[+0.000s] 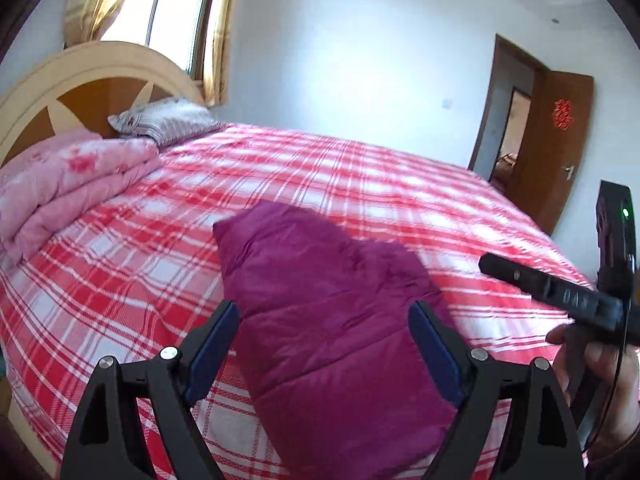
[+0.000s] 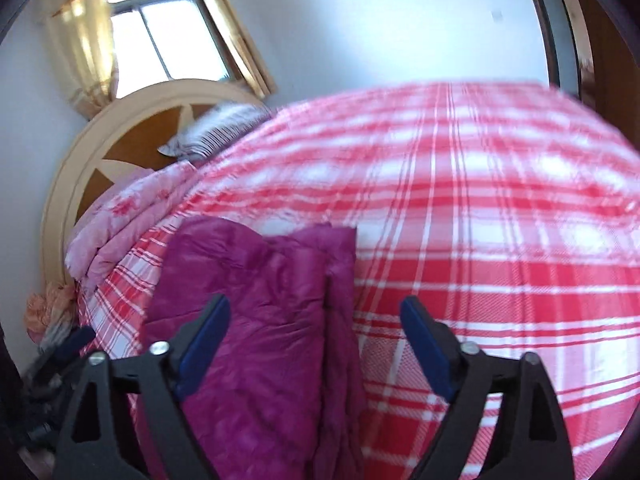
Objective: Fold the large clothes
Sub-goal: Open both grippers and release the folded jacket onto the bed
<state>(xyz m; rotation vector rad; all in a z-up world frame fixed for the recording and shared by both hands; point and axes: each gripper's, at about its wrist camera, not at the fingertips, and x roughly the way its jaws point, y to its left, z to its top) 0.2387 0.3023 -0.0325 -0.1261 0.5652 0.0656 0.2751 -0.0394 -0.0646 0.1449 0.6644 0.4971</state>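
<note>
A bed [image 1: 360, 184] under a red-and-white plaid sheet fills both views, its arched headboard [image 1: 60, 92] below a curtained window [image 1: 176, 12]. A folded pink quilt [image 1: 68, 184] and a striped pillow [image 1: 168, 120] lie at the head, well apart from the folded magenta padded jacket [image 1: 332, 320] near the bed's front edge. The left gripper [image 1: 324, 344] and right gripper [image 2: 316, 344] hover above it, fingers spread wide, gripping nothing. A brown door [image 1: 560, 140] stands open.
</note>
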